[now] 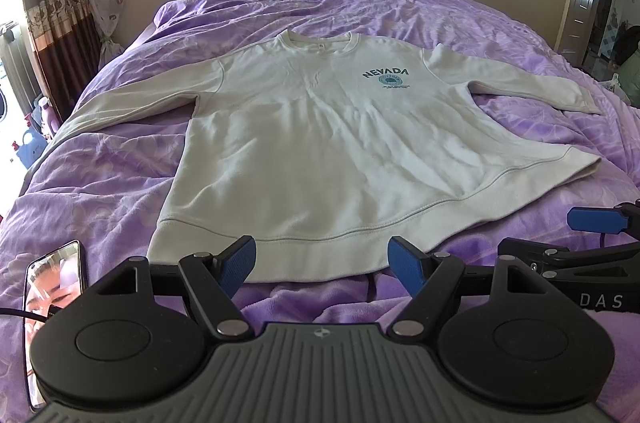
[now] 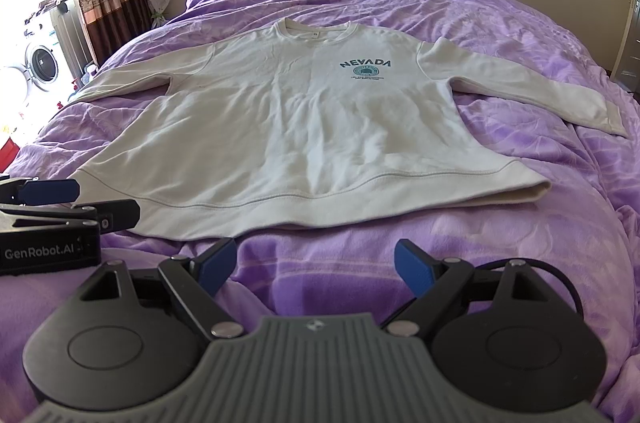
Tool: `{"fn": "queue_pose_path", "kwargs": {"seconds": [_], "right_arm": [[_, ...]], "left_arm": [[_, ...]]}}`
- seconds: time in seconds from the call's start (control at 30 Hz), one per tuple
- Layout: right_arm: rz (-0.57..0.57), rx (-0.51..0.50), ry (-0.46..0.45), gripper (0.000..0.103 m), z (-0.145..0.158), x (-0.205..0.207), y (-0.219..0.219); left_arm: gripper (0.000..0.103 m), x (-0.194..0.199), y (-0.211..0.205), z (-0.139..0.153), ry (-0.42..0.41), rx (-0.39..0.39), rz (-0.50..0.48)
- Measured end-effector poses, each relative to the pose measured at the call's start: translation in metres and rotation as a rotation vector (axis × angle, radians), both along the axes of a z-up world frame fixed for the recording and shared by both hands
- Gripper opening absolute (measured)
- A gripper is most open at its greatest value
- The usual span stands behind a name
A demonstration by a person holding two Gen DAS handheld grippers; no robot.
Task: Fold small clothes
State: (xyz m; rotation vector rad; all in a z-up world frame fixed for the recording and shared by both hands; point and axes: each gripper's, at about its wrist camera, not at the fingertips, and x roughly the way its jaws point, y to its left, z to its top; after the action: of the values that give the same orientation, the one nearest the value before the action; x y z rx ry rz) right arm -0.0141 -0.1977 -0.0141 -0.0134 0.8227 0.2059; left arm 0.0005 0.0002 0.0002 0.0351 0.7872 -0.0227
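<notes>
Left claw (image 1: 322, 265) spread wide, empty, tips at the hem band. Right claw (image 2: 314, 269) also wide, empty, just short of the hem over the bedspread (image 2: 500, 231). Phone (image 1: 54, 287) lies beside the left claw. Sweatshirt (image 1: 320, 143) lies flat, face up, sleeves out, mid-bed. Risk: soft, rumpled bedding may get pinched with the hem; thick double layer may split, dragging the top layer alone.

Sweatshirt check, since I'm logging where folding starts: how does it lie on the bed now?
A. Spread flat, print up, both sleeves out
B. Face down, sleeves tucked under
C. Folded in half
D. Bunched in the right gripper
A: the sweatshirt lies flat on the purple bedspread, NEVADA print showing, sleeves outstretched, both grippers open and empty.
</notes>
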Motion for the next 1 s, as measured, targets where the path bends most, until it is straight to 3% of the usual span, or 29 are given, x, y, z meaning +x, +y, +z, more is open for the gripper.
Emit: {"fn": "queue_pose_path", "kwargs": {"seconds": [1.0], "right_arm": [[-0.001, 0.014, 0.019, 0.082, -0.005, -0.001, 0.000]], "left_arm": [[0.088, -0.002, 0.004, -0.010, 0.003, -0.002, 0.001]]}}
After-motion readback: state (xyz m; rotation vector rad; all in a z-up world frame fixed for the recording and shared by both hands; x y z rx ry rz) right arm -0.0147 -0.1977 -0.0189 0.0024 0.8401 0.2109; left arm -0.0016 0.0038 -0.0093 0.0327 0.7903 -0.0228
